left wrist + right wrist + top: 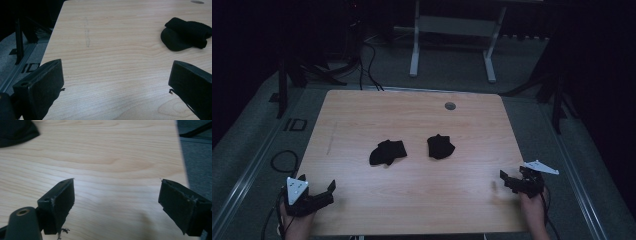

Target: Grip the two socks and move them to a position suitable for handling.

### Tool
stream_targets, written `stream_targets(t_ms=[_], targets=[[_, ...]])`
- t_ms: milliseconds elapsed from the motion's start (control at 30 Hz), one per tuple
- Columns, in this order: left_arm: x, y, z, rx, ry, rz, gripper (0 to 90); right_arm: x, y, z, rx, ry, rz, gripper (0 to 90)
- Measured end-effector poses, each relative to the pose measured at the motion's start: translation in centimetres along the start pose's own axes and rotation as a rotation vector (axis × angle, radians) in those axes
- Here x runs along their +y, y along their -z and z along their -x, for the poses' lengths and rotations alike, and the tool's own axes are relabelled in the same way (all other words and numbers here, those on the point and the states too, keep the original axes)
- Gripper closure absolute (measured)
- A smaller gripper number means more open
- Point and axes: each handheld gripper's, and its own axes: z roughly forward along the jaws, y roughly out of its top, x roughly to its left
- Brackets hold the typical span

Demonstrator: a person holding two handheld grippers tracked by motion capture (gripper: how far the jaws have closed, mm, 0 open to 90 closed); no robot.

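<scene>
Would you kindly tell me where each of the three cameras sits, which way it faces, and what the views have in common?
High view: above the person's side, looking forward and down on the light wooden table; both hands, left gripper and right gripper enter at the bottom.
Left gripper view: rides the left gripper, facing across the table toward the left crumpled black sock; own open jaws show.
Right gripper view: rides the right gripper, facing the table's right edge; own open jaws show.
Shared: the left sock appears in high and left gripper views.

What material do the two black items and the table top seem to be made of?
The left black item and right black item look like soft knitted fabric, matte, with fine ribbing and folds, maybe socks. The table top looks like pale wood or wood-pattern laminate, smooth with visible grain.
</scene>
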Motion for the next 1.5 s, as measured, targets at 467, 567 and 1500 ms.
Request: stream_targets(t_ms=[467,567,1500], targets=[[0.1,0.1,0.2,-0.016,-0.008,0.008,0.1,3.5,-2.9,-4.5,0.143,0.172,-0.088,13.7],[0.1,0.0,0.3,-0.02,-0.012,0.009,0.1,4.3,-3.5,-5.4,0.174,0.187,-0.085,13.8],[0.2,-0.2,0.4,-0.059,-0.009,0.017,0.1,11.0,-12.1,-15.8,0.343,0.323,-0.11,21.3]])
